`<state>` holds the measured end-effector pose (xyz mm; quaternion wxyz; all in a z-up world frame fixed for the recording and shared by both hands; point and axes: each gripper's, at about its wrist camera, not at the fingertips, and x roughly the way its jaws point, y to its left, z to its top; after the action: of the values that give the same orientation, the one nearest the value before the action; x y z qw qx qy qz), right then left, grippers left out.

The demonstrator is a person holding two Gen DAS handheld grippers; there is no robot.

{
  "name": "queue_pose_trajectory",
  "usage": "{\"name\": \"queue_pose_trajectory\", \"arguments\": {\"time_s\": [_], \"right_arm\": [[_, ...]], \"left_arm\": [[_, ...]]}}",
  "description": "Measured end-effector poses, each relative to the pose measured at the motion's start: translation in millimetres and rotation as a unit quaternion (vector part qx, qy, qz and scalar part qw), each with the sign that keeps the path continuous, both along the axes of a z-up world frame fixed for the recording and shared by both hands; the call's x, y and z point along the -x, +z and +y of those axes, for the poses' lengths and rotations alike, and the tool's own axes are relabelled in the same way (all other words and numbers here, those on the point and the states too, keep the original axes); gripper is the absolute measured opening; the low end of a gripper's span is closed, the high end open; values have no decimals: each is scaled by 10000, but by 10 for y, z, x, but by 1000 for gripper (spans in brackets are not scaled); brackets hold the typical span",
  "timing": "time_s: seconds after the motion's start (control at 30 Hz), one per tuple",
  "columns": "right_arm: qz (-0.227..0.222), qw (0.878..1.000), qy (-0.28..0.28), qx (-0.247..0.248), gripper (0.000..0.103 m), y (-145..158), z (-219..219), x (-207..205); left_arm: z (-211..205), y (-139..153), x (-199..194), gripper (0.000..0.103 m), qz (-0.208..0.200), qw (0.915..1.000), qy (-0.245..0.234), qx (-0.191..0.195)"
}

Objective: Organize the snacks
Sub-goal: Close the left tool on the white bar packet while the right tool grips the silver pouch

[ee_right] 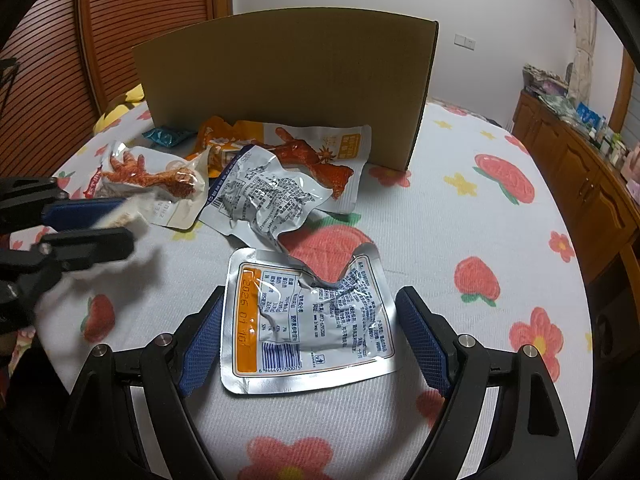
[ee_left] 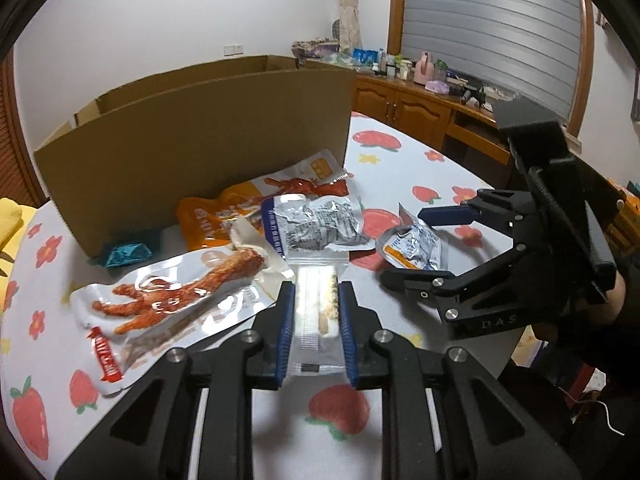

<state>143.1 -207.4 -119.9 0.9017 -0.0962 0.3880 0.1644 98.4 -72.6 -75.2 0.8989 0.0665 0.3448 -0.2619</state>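
Observation:
My left gripper is shut on a small clear-and-white snack packet, lifted just above the strawberry-print sheet; in the right wrist view it appears blurred at the left edge. A flat silver packet with an orange stripe lies on the sheet between the wide-apart pads of my right gripper, which is open. From the left wrist view, the right gripper straddles that silver packet. A brown cardboard box stands behind the pile.
More snacks lie before the box: a clear chicken-foot packet, an orange packet, a crumpled silver packet and a small teal packet. A cluttered wooden cabinet stands on the right.

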Motion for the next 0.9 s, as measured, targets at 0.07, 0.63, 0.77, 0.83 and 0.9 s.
{"name": "queue_pose_trajectory", "arguments": {"time_s": [0.07, 0.63, 0.77, 0.83, 0.9], "right_arm": [[-12, 10000, -2, 7, 84, 1, -1, 1], [-264, 9995, 171, -18, 82, 160, 87, 118], [-408, 9989, 232, -58, 82, 291, 106, 155], [-469, 9985, 253, -93, 82, 359, 113, 165], [-527, 9981, 275, -138, 82, 436, 125, 162]], "left_arm": [[34, 21, 3, 19, -13, 10000, 46, 38], [120, 120, 20, 20, -191, 9995, 239, 106], [144, 170, 0, 20, -237, 9992, 281, 129], [155, 200, -16, 20, -262, 9991, 297, 146], [167, 231, -26, 20, -292, 9990, 312, 151]]}}
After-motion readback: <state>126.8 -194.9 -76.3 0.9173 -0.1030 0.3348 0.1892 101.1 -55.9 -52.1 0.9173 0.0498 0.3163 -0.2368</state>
